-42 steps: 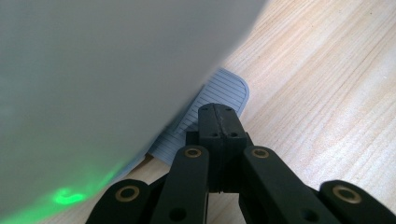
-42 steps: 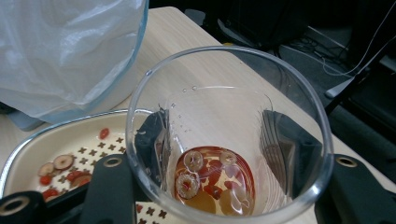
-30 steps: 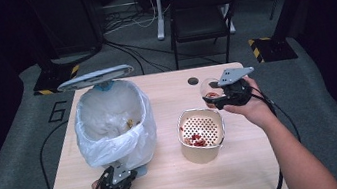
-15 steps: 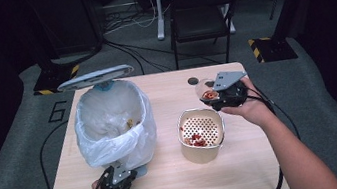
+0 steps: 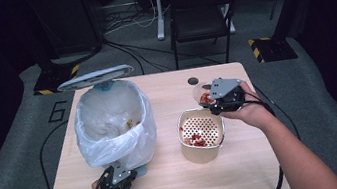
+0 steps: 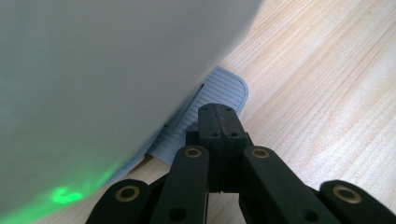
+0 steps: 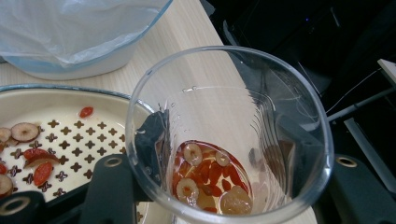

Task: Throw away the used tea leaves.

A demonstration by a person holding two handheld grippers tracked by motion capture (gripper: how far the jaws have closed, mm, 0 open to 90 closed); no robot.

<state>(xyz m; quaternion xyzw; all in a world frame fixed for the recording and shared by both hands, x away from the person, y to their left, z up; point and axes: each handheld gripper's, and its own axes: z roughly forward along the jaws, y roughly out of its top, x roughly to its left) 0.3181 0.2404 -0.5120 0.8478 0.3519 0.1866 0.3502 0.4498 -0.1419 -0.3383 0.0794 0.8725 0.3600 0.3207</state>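
Since it shifted left: right gripper (image 5: 214,102) with glass (image 7: 229,135), nearer strainer (image 5: 201,130).

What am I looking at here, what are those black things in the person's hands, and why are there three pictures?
A person sits at a wooden table holding a hand-held gripper in each hand; no robot arm is involved. The high view looks down from above. The other two come from cameras riding on each gripper.

The right gripper clamps a clear glass holding red berries and dried fruit slices, beside a cream strainer bowl with similar bits on its perforated tray.

The left gripper has its fingers closed, resting on the grey pedal of a bin lined with a plastic bag, lid raised.
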